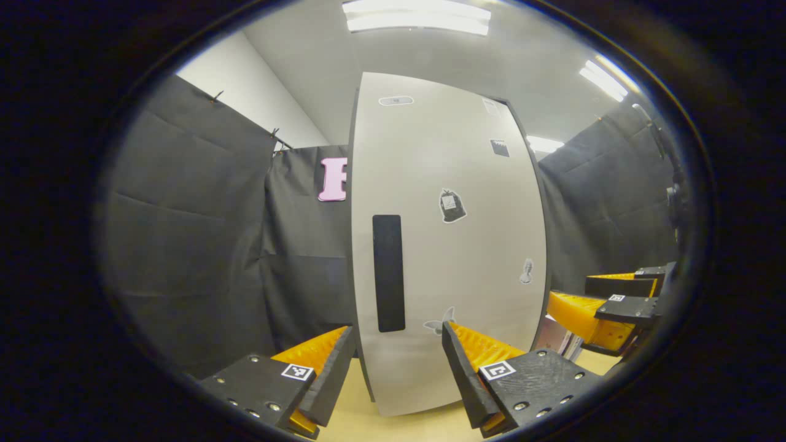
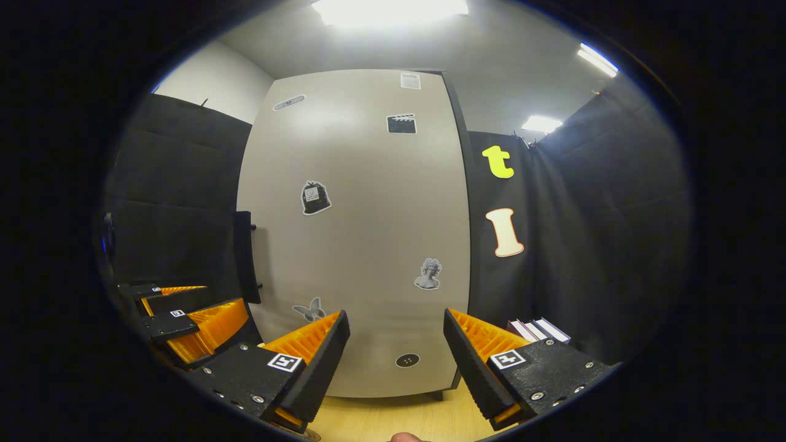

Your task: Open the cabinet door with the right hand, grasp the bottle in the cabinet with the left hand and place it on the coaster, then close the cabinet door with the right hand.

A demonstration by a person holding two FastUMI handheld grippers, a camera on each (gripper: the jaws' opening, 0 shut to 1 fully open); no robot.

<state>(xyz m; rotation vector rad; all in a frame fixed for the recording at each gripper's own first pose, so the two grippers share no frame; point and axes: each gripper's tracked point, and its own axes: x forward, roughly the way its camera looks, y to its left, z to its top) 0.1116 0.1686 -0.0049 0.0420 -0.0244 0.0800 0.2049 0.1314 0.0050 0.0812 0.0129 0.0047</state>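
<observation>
Both tools hang open and empty before the shut cabinet door (image 2: 356,233): the left tool (image 1: 398,362) faces the dark handle (image 1: 389,273), the right tool (image 2: 396,359) faces the door's middle. Nothing is done yet; all 3 steps remain. Presumably the bottle sits behind the door. Books (image 2: 537,330) lie at the right on the tabletop (image 2: 399,420).

Right hand-held gripper (image 2: 396,344), fingers apart, faces closed cabinet door (image 2: 356,233).
</observation>
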